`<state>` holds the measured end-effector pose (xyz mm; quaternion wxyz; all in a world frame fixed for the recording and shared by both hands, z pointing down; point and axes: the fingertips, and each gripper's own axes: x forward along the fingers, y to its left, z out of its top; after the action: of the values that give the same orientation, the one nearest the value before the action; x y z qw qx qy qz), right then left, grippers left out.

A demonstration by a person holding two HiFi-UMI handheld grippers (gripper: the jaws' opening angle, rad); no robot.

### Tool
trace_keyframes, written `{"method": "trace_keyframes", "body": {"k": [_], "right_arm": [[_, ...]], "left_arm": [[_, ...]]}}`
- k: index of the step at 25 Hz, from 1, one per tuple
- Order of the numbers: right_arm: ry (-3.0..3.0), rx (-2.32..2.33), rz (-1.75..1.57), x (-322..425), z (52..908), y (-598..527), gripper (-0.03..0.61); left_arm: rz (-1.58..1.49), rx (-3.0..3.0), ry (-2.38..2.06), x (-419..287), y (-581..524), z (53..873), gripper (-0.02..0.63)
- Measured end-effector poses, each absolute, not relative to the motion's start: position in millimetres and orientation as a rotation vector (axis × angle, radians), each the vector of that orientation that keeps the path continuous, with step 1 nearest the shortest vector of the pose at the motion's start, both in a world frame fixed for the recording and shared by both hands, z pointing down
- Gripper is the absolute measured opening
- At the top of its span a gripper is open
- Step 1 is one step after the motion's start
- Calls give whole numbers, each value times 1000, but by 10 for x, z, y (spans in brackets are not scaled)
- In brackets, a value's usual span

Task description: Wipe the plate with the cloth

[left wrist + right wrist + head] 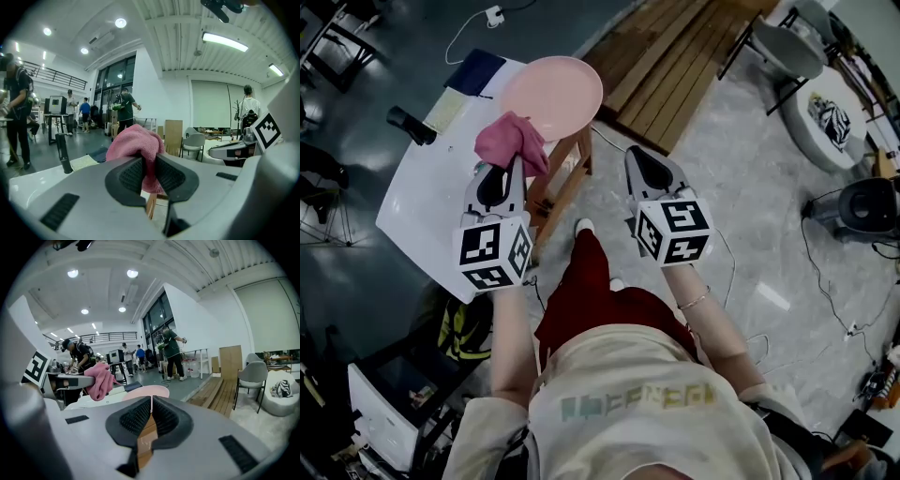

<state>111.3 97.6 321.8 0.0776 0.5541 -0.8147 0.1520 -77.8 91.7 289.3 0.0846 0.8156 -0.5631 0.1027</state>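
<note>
Looks dim and flat from the head view, grey-tinted, darkest along the left side and in the near corners. Picks up one pale reflection on the marble floor (773, 296) at the right. Leaves the white table (422, 197) and the pink plate (553, 94) evenly lit, without hard shadows. Turns far brighter in both gripper views, lit from overhead by round ceiling lamps (120, 22) and a long strip light (225, 41), all blown out to white. Bends walls and beams hard toward the edges and closes in a black circular border. Keeps the cloth (136, 140) sharp enough to show its weave. Stays free of motion blur.
</note>
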Motion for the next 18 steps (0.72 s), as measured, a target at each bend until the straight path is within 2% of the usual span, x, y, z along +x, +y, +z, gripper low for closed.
{"method": "trace_keyframes", "body": {"k": [18], "right_arm": [[-2278, 1599, 599, 784, 3675, -743, 40]], "left_arm": [[282, 2435, -1542, -971, -845, 3069, 66]]}}
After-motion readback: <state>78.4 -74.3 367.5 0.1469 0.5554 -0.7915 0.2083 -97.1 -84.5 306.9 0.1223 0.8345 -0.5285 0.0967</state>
